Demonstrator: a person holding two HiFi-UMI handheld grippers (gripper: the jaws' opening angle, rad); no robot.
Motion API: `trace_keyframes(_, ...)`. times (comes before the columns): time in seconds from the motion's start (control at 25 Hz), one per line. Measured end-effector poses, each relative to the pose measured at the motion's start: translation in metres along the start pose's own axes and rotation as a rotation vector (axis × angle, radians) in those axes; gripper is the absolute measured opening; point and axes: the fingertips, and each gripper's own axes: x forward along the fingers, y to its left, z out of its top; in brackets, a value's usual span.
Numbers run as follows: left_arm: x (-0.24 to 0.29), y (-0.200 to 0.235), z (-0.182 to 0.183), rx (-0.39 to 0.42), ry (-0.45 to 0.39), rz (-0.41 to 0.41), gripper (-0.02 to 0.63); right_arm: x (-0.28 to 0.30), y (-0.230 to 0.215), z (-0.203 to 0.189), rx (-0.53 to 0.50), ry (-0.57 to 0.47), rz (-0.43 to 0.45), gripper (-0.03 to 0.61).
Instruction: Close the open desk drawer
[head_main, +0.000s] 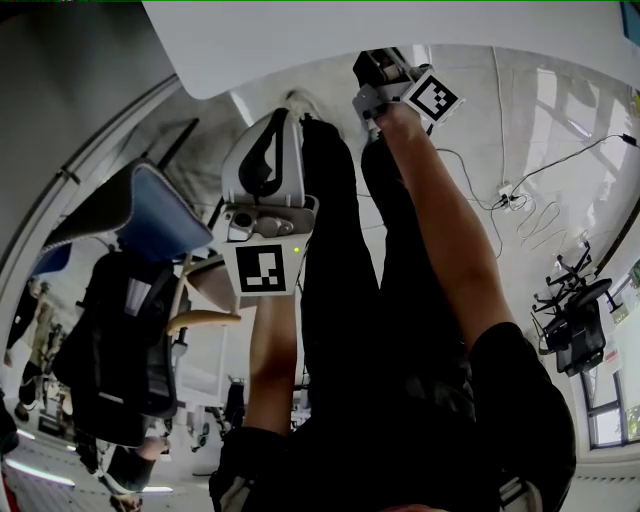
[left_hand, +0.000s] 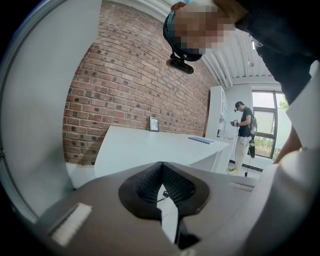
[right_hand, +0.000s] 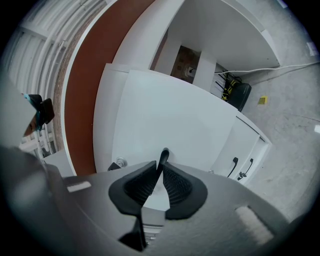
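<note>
While the left gripper (left_hand: 162, 167) stays out of the work, clenched on nothing, the right gripper (right_hand: 159, 170) grasps the one black handle (right_hand: 163, 156) of the white drawer front (right_hand: 165, 120) below the desk top (head_main: 400, 30). In the right gripper view that handle's long axis runs upright between the pads. Two more black handles (right_hand: 234, 167) sit on the cabinet at right.

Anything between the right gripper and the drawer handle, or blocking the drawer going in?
Nothing stands between them: the right gripper has its jaws closed on the black handle, right against the white drawer front. Nothing visible blocks the drawer, though the space behind its front is hidden.
</note>
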Motion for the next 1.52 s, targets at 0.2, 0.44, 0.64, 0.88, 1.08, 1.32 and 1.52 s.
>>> trace_keyframes(0.2,0.000,0.000,0.003,-0.003,0.000,0.005,0.017,0.005,-0.005,0.001,0.034,-0.011,-0.018,0.048)
trace_keyframes(0.44,0.001,0.001,0.001,0.000,0.008,0.006,0.017,0.017,-0.008,0.004,0.031,-0.016,-0.007,0.046)
trace_keyframes(0.64,0.004,0.004,0.003,0.000,0.010,0.013,0.017,0.033,-0.007,0.016,0.035,-0.033,0.005,0.046)
trace_keyframes(0.88,0.006,0.006,0.003,-0.003,0.007,0.020,0.017,0.033,-0.008,0.016,0.027,-0.031,0.017,0.046)
trace_keyframes(1.08,0.005,0.004,0.009,-0.001,-0.001,0.024,0.017,0.034,-0.004,0.014,0.052,-0.026,0.026,0.048)
trace_keyframes(1.32,-0.004,-0.003,0.024,-0.017,-0.012,0.030,0.017,0.032,-0.007,0.015,0.012,0.006,-0.011,0.061)
trace_keyframes(1.52,-0.020,-0.001,0.047,-0.006,-0.020,0.039,0.017,0.015,-0.005,-0.003,0.034,0.038,-0.092,0.067)
